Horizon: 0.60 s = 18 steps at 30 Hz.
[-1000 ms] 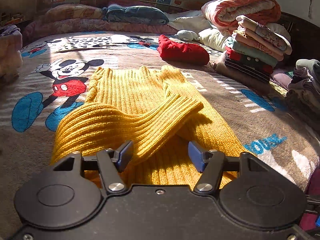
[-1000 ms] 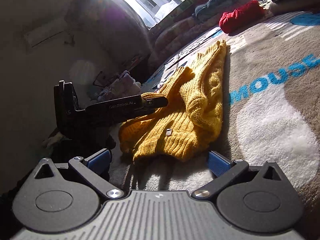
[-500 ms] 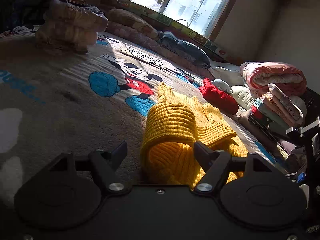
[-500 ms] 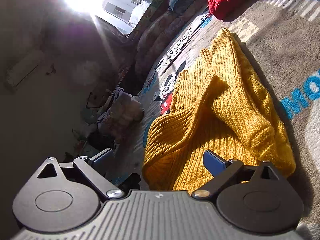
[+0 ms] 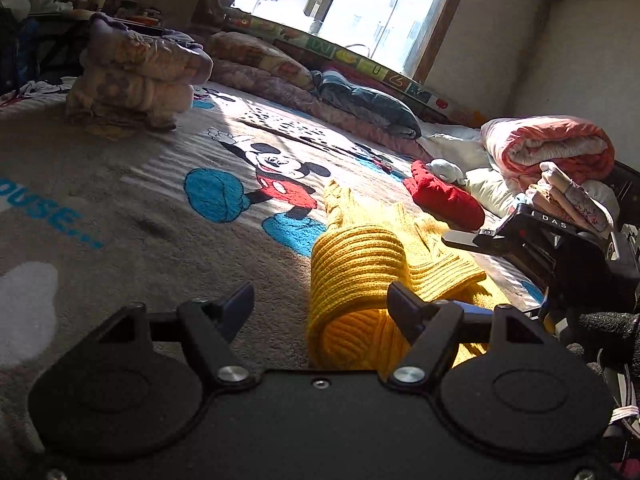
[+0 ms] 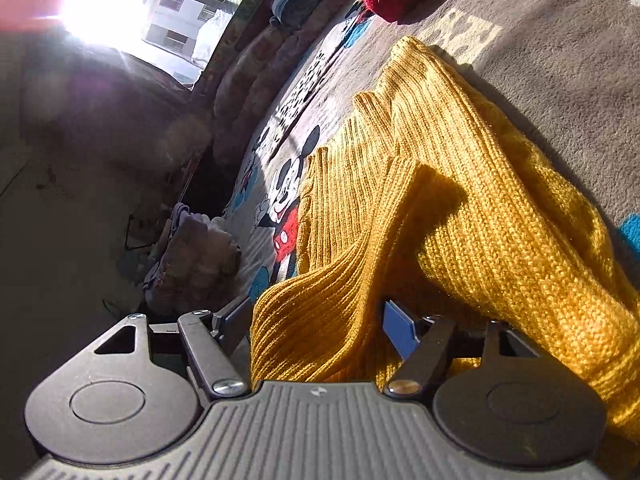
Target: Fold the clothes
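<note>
While both claws gape, yellow sweater lies on cartoon blanket, window sunlit.

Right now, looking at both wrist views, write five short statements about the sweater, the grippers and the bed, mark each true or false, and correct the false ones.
1. The yellow sweater lies on a cartoon-mouse blanket. True.
2. The left gripper is clamped shut on the sweater. False: its jaws stand open, nothing pinched.
3. A red garment lies beyond the sweater. True.
4. The right gripper points at bare blanket. False: a ribbed fold of the sweater sits between its open jaws.
5. The window is covered by a dark curtain. False: bright daylight and a building show through.
</note>
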Available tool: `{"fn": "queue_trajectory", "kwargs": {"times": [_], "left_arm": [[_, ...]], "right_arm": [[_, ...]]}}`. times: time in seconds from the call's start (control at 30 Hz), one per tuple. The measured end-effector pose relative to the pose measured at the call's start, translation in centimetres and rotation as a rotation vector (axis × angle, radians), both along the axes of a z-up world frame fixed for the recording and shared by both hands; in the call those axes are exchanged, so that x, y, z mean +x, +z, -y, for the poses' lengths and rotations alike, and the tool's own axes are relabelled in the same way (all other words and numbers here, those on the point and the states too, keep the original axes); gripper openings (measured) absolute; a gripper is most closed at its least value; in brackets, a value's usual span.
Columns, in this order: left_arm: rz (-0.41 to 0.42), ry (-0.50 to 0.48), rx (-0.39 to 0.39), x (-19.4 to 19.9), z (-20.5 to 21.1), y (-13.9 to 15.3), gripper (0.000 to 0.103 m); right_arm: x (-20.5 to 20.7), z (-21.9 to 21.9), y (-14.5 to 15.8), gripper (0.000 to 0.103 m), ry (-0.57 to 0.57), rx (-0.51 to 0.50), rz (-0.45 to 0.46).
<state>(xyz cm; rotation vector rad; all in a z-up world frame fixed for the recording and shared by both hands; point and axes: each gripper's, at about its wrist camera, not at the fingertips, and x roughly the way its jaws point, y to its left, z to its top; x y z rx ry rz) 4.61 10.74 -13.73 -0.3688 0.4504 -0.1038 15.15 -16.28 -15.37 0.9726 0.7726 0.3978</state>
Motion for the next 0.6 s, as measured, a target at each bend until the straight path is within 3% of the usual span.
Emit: {"fn": "queue_trajectory", "kwargs": {"times": [0.27, 0.37, 0.53, 0.6], "left_arm": [[0.003, -0.007, -0.097, 0.8, -0.9, 0.1, 0.073], [-0.005, -0.01, -0.14, 1.1, -1.0, -0.1, 0.073], [-0.042, -0.018, -0.14, 1.5, -0.8, -0.5, 0.073], [-0.05, -0.023, -0.138, 1.4, -0.7, -0.7, 0.073]], "right_arm": [[0.1, -0.8, 0.4, 0.067, -0.038, -0.107, -0.001], [0.6, -1.0, -0.2, 0.047, -0.075, -0.117, 0.0], [0.7, -1.0, -0.6, 0.013, -0.104, -0.094, 0.045], [0.7, -1.1, 0.2, 0.012, -0.098, -0.102, 0.085]]}}
